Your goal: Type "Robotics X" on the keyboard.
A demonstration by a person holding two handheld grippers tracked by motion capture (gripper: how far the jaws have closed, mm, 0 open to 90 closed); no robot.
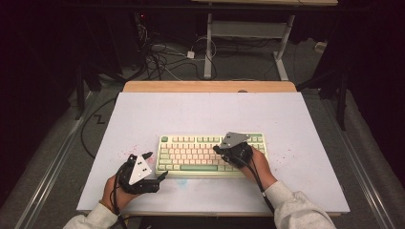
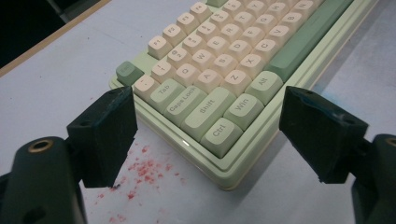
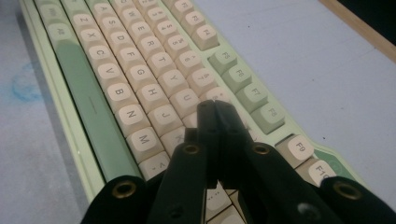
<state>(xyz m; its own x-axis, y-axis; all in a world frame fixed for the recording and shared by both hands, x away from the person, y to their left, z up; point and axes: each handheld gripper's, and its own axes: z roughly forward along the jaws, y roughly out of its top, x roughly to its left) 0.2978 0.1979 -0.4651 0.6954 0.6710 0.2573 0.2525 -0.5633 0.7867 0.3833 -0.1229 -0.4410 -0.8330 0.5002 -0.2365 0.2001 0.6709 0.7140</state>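
1. the keyboard (image 1: pixel 210 153) lies flat on the white table (image 1: pixel 286 119), its long axis running left to right across the person's front, the green space bar (image 3: pixel 88 112) on the edge nearest the person.
2. the right gripper (image 1: pixel 224 148) hangs over the right half of the keyboard. in the right gripper view its jaws are pressed together with nothing between them, their joined tip above the keys around i and k; whether it touches a key i cannot tell.
3. the left gripper (image 1: pixel 155 167) sits off the keyboard's near-left corner, just beside it and apart from it. its jaws are spread wide and hold nothing; in the left gripper view the ctrl key (image 2: pixel 218 131) corner lies between and beyond them.
4. the right gripper is the nearer one: the keys lie directly under its closed tip, so a key press looks like a short drop, aimed along the row.
5. red specks (image 2: pixel 144 170) stain the table beside the keyboard's left corner.
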